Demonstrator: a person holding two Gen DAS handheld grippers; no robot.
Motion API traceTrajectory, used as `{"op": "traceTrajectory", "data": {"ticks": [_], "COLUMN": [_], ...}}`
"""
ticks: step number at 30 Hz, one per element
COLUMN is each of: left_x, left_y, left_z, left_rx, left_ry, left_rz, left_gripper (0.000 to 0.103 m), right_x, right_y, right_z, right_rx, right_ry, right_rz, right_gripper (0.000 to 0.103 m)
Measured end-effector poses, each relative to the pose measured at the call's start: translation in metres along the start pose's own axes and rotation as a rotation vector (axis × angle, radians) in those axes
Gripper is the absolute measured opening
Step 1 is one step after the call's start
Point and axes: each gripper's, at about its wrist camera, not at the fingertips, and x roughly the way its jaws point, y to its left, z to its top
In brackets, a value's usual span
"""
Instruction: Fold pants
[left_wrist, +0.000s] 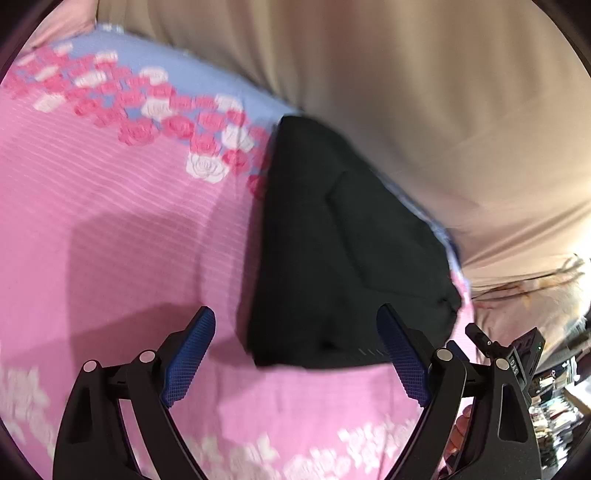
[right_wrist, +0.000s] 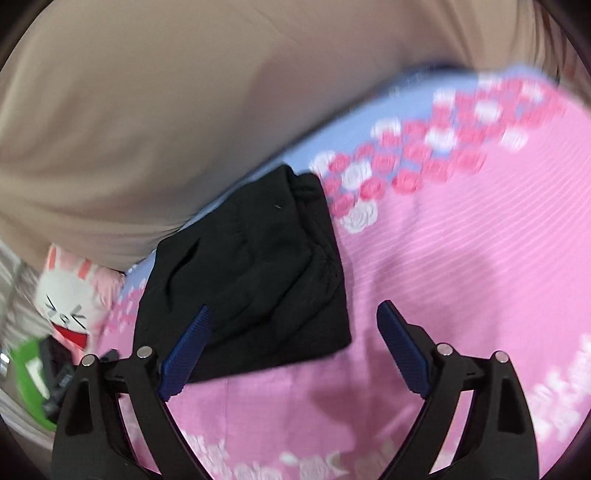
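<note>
A tan cushion (left_wrist: 406, 92) fills the top of both views, and a bunny plush (right_wrist: 70, 295) sits lower left in the right wrist view. The black pants (left_wrist: 343, 251) sit mid-frame on the pink floral sheet (left_wrist: 110, 221), folded into a compact bundle running bottom to top. Left gripper (left_wrist: 295, 354) and right gripper (right_wrist: 295, 354) are both spread wide, holding nothing.

Bright, even indoor light in both views; colours saturated. Strong fisheye bending, dark vignette ring round each frame edge. Heavy motion blur across the rose print of the pink bedsheet (left_wrist: 110, 206) and the beige fabric (left_wrist: 424, 92) behind; edges smeared. Black pants (left_wrist: 343, 251) nearly featureless, folds barely readable, slightly clearer from the right wrist (right_wrist: 251, 273). Soft grey shadows on the sheet near the jaws. Blue pads (left_wrist: 188, 360) sharp, close focus. Overexposed glare at far right of left view. Plush rabbit (right_wrist: 70, 295) blurred.
</note>
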Motion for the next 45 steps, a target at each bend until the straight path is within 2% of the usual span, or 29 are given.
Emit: {"op": "traceTrajectory", "data": {"ticks": [1, 2, 3, 4, 5, 6, 7, 8, 9, 12, 14, 15, 16, 18, 19, 20, 21, 23, 24, 27, 30, 32, 33, 35, 37, 39, 41, 43, 45], "left_x": [0.007, 0.008, 0.013, 0.021, 0.027, 0.029, 0.025, 0.018, 0.006, -0.036, -0.051, -0.051, -0.044, -0.026, -0.023, -0.028, -0.035, -0.046, -0.049, -0.046, -0.024, -0.020, -0.027, -0.046, -0.060, -0.056, -0.035, -0.003, 0.035], "left_y": [0.001, -0.003, -0.006, -0.010, -0.015, -0.020, -0.027, -0.035, -0.045, -0.060, -0.056, -0.050, -0.045, -0.030, -0.023, -0.018, -0.016, -0.023, -0.028, -0.045, -0.046, -0.038, -0.040, -0.050, -0.071, -0.091, -0.105, -0.107, -0.092], "left_z": [0.002, 0.005, 0.008, 0.010, 0.011, 0.012, 0.015, 0.018, 0.021, 0.026, 0.018, 0.009, 0.005, -0.018, -0.027, -0.036, -0.040, -0.043, -0.044, -0.038, -0.036, -0.038, -0.039, -0.037, -0.024, -0.008, 0.009, 0.021, 0.028], "left_rx": [-0.005, 0.020, 0.031, 0.039, 0.052, 0.073, 0.109, 0.137, 0.163, 0.203, 0.211, 0.219, 0.230, 0.237, 0.221, 0.208, 0.208, 0.205, 0.207, 0.256, 0.278, 0.285, 0.295, 0.312, 0.320, 0.320, 0.317, 0.309, 0.283], "left_ry": [0.013, -0.011, 0.004, 0.034, 0.051, 0.049, 0.032, 0.018, -0.006, -0.061, -0.038, -0.022, -0.016, 0.011, 0.013, -0.026, -0.057, -0.119, -0.136, -0.153, -0.119, -0.108, -0.117, -0.153, -0.190, -0.192, -0.166, -0.102, -0.034], "left_rz": [-0.012, -0.010, -0.015, -0.062, -0.076, -0.050, -0.047, -0.040, -0.030, -0.044, -0.049, -0.009, 0.036, 0.153, 0.158, 0.153, 0.152, 0.160, 0.162, 0.192, 0.258, 0.249, 0.246, 0.203, 0.142, 0.099, 0.098, 0.141, 0.212], "left_gripper": [0.088, 0.088, 0.087, 0.085, 0.063, 0.053, 0.042, 0.025, 0.024, 0.024, 0.027, 0.033, 0.034, 0.034, 0.035, 0.036, 0.035, 0.035, 0.035, 0.042, 0.046, 0.046, 0.046, 0.046, 0.047, 0.063, 0.066, 0.066, 0.062], "right_x": [0.011, 0.018, 0.019, 0.025, 0.030, 0.029, 0.025, 0.010, 0.000, -0.044, -0.050, -0.046, -0.038, -0.034, -0.039, -0.049, -0.058, -0.075, -0.079, -0.063, -0.004, -0.004, -0.011, -0.030, -0.038, -0.025, 0.002, 0.040, 0.064], "right_y": [-0.003, -0.004, -0.001, 0.006, 0.012, 0.023, 0.030, 0.046, 0.054, 0.080, 0.074, 0.068, 0.057, 0.030, 0.026, 0.024, 0.029, 0.058, 0.071, 0.102, 0.076, 0.055, 0.054, 0.064, 0.088, 0.113, 0.121, 0.109, 0.078], "right_z": [0.001, 0.000, 0.000, 0.000, -0.001, 0.000, 0.001, 0.004, 0.007, 0.007, -0.007, -0.014, -0.027, -0.048, -0.054, -0.060, -0.063, -0.068, -0.067, -0.056, -0.047, -0.048, -0.046, -0.033, -0.016, 0.008, 0.023, 0.032, 0.041], "right_rx": [0.020, 0.031, 0.014, -0.010, -0.022, -0.058, -0.079, -0.122, -0.142, -0.206, -0.202, -0.210, -0.226, -0.210, -0.193, -0.180, -0.193, -0.297, -0.339, -0.418, -0.408, -0.369, -0.351, -0.320, -0.365, -0.389, -0.384, -0.379, -0.351], "right_ry": [0.024, 0.027, 0.003, 0.024, 0.037, 0.022, 0.013, -0.022, -0.041, -0.108, -0.074, -0.058, -0.044, -0.062, -0.082, -0.107, -0.128, -0.190, -0.207, -0.200, -0.053, -0.054, -0.045, -0.068, -0.120, -0.115, -0.068, -0.012, -0.010], "right_rz": [0.003, 0.018, 0.019, 0.036, 0.032, 0.020, 0.026, 0.030, 0.043, 0.104, 0.115, 0.095, 0.030, -0.136, -0.131, -0.111, -0.118, -0.140, -0.141, -0.133, -0.266, -0.172, -0.160, -0.127, -0.123, -0.102, -0.099, -0.206, -0.357], "right_gripper": [0.088, 0.090, 0.089, 0.069, 0.059, 0.051, 0.035, 0.032, 0.031, 0.031, 0.041, 0.045, 0.051, 0.054, 0.052, 0.044, 0.040, 0.021, 0.017, 0.015, 0.010, 0.009, 0.009, 0.015, 0.015, 0.019, 0.018, 0.017, 0.017]}}
